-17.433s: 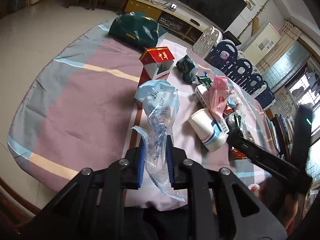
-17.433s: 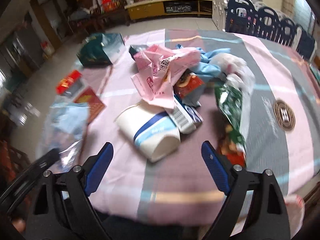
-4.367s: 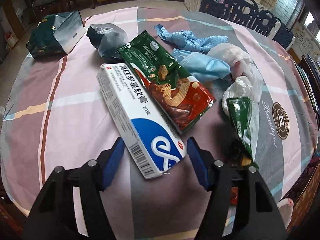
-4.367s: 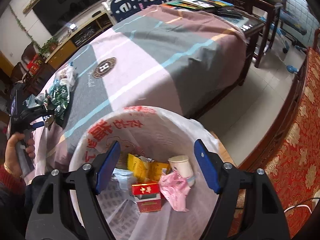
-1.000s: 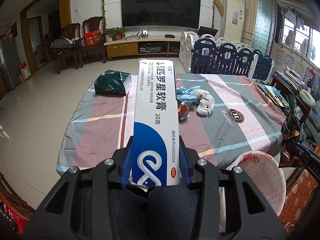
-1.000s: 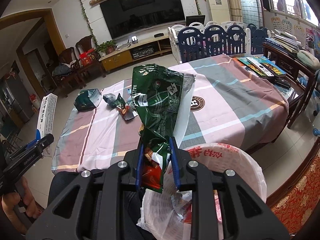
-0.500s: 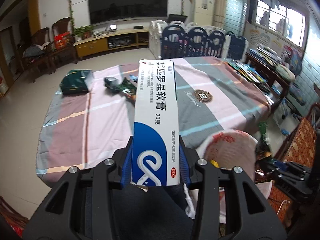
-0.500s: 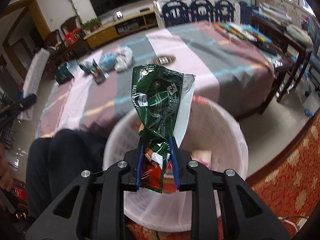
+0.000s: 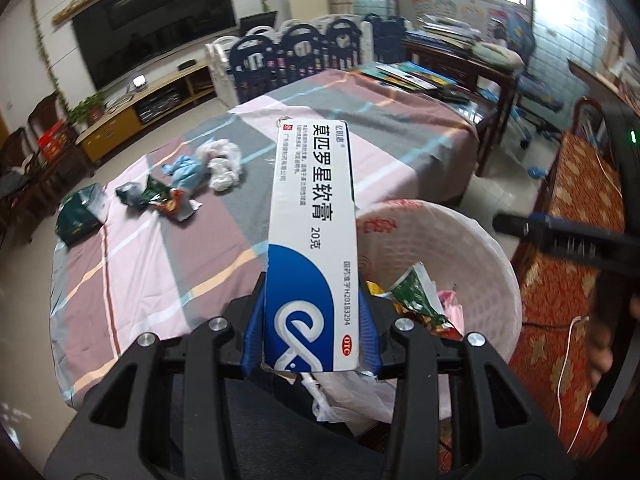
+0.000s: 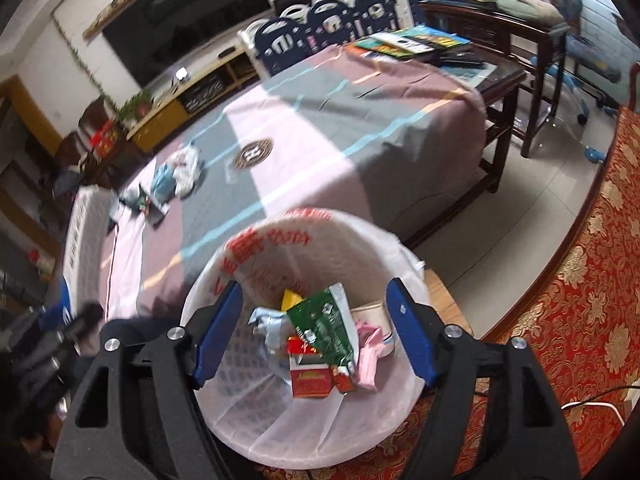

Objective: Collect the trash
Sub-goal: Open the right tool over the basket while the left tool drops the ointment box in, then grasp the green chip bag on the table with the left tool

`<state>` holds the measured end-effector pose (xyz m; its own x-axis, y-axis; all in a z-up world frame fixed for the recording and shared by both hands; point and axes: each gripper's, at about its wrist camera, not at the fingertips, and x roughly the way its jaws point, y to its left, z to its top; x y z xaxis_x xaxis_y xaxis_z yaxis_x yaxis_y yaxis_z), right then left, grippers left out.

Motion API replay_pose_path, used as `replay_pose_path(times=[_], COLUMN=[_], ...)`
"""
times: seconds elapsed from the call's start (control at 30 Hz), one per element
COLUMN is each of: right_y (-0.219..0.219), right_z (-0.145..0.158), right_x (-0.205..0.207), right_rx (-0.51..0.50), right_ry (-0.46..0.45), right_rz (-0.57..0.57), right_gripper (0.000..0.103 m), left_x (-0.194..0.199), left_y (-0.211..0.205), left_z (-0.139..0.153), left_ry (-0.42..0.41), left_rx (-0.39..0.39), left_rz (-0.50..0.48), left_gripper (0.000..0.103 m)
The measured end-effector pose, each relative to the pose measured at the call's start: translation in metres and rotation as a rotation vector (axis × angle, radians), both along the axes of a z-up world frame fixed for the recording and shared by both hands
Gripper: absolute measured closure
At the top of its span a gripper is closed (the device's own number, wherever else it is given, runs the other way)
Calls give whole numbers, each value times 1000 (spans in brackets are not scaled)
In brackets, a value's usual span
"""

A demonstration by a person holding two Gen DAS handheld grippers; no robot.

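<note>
While hovering over the white-lined trash bin (image 10: 256,412), right tongs (image 10: 314,334) standing wide apart, jaws having just been opening, with nothing pressed between the blue pads. Lying loose in the bin right below: green snack wrapper (image 10: 326,328), resting on a red-and-white carton (image 10: 308,376) beside a pink wrapper (image 10: 370,354). Printed in red on the liner's far wall: large characters, too blurred to read.

Left tongs (image 9: 312,334) clamping the lower end of a white-and-blue ointment box (image 9: 312,240), standing upright beside the bin's near rim. Reading on the box: "莫匹罗星软膏", "20克", "OTC".

Beyond, spreading out under a striped pink, mauve and grey cloth: the surface (image 9: 160,248), carrying a blue crumpled mask (image 9: 184,166), white plastic scraps (image 9: 222,162), a torn green-and-red wrapper (image 9: 164,198) and a dark green bag (image 9: 78,212) at its far left edge.
</note>
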<state>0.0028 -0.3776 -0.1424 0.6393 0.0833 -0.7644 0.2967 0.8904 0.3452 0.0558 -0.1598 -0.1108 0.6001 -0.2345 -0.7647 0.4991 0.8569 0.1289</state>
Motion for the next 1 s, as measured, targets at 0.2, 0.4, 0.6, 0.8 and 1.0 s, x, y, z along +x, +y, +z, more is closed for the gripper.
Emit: replay_pose_path(times=[0.2, 0.4, 0.6, 0.8, 1.0], right_y=[-13, -12, -6, -3, 3], right_z=[10, 15, 15, 14, 11], right_x=[0, 0, 2, 3, 5], right_rx=[-5, 4, 5, 10, 14], right_ry=[-47, -59, -57, -51, -39], right_rz=[-24, -11, 4, 9, 25], right_gripper=[29, 29, 29, 29, 29], left_x=[-8, -6, 1, 9, 17], left_y=[-14, -19, -10, 1, 11], left_z=[-11, -19, -20, -22, -26], left_ry=[43, 66, 89, 111, 146], left_rx=[10, 41, 25, 10, -12], left_rz=[-84, -96, -48, 7, 61], left_gripper=[61, 33, 28, 21, 14])
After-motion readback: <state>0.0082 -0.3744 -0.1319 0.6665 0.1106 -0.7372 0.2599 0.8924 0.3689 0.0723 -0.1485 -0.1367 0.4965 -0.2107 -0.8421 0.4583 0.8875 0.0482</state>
